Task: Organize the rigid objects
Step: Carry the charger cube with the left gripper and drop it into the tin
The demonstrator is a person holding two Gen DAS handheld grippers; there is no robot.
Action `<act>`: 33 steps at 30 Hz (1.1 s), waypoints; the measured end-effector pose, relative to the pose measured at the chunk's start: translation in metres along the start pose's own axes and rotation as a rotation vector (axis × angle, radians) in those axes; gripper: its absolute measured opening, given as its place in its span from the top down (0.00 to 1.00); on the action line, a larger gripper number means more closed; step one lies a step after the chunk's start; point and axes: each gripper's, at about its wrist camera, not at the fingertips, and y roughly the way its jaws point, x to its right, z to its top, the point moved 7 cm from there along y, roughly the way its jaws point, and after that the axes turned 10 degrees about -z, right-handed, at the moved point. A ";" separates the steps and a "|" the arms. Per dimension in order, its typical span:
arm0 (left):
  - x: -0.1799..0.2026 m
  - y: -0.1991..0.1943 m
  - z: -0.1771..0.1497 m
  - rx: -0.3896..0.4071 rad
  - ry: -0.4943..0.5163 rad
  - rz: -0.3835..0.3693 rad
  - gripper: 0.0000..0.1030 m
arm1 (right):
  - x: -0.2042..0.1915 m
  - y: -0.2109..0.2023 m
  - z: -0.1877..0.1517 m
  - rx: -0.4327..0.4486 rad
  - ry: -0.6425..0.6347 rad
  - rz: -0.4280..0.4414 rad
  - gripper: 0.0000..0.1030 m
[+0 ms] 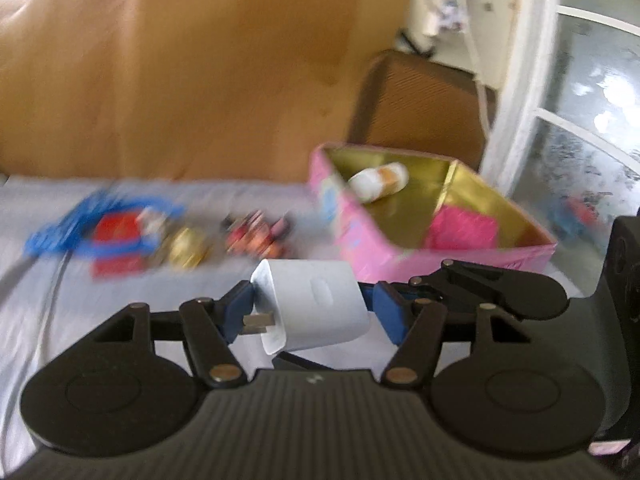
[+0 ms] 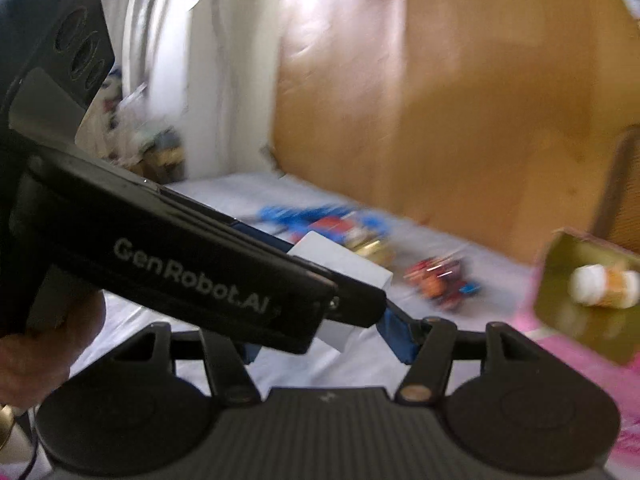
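White plastic charger sits between my left gripper's blue pads, clamped and lifted near the pink tin box. I should carry it level over the rim, then release low. My right gripper is partly hidden; cannot tell.

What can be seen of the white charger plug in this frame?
The white charger plug is a smooth, rounded plastic block with an oval recess on one face and metal prongs pointing left. It is held tilted above the pale cloth, clamped between the left gripper and its blue fingers, just short of the pink box. From the right wrist, the left gripper's body mostly hides it.
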 end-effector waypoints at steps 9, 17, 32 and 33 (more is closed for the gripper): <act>0.080 0.096 0.046 0.001 0.129 -0.177 0.35 | 0.122 -0.021 0.000 0.043 0.114 -0.250 0.43; 0.089 0.152 0.036 -0.081 0.119 -0.155 0.33 | 0.174 -0.003 -0.032 -0.034 0.215 -0.310 0.37; -0.033 0.009 0.003 0.058 0.004 0.096 0.33 | 0.181 -0.041 -0.011 0.112 0.361 -0.359 0.43; -0.052 -0.007 -0.011 0.058 -0.006 0.158 0.33 | 0.170 -0.039 -0.003 0.125 0.361 -0.312 0.46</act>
